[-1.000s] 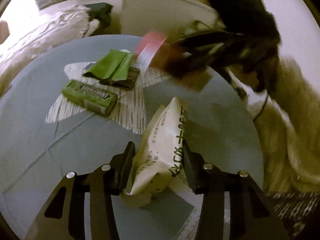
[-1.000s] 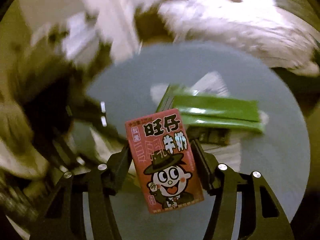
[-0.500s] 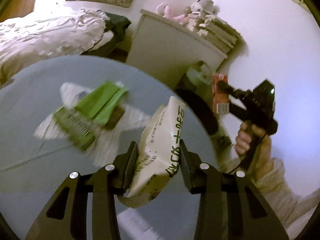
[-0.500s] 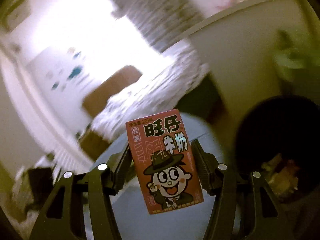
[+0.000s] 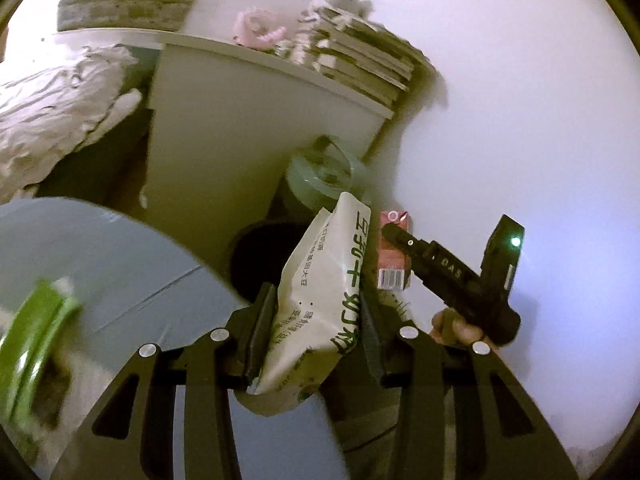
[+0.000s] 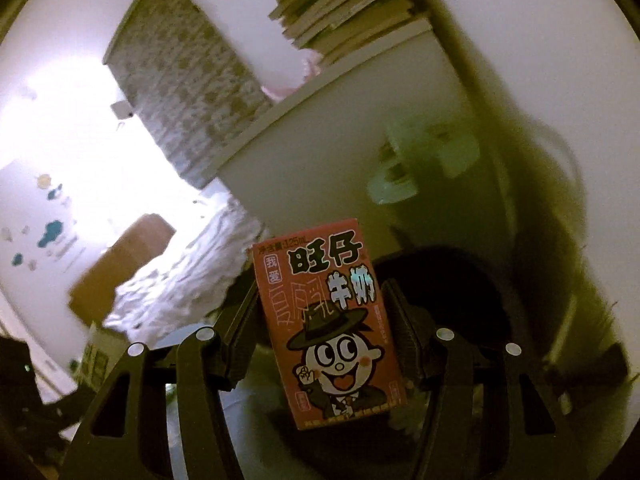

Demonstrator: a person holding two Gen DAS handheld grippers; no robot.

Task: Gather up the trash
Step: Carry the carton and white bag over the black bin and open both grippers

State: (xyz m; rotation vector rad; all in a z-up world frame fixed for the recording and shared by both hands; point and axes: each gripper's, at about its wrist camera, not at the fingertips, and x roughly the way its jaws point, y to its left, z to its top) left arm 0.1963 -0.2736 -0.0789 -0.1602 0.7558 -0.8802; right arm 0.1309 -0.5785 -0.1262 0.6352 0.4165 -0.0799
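My left gripper (image 5: 316, 316) is shut on a white snack bag (image 5: 324, 300) with green print and holds it in the air past the edge of the grey round table (image 5: 100, 248). My right gripper (image 6: 324, 320) is shut on a small red milk carton (image 6: 328, 320) with a cartoon face. In the left wrist view that carton (image 5: 394, 256) hangs above a black trash bin (image 5: 256, 256). The bin's dark opening (image 6: 448, 292) lies just behind the carton in the right wrist view. Green wrappers (image 5: 32, 344) lie blurred on the table at the left.
A white cabinet (image 5: 240, 120) stands behind the bin with stacked books (image 5: 360, 60) and a pink toy (image 5: 256, 32) on top. A pale green plastic item (image 5: 324, 176) sits beside the bin. A bed with rumpled bedding (image 5: 52, 112) is at the left. A white wall (image 5: 520, 120) is at the right.
Both grippers have swung off the table toward the black bin, still holding their items. The green wrappers have slid to the left edge of the left wrist view.
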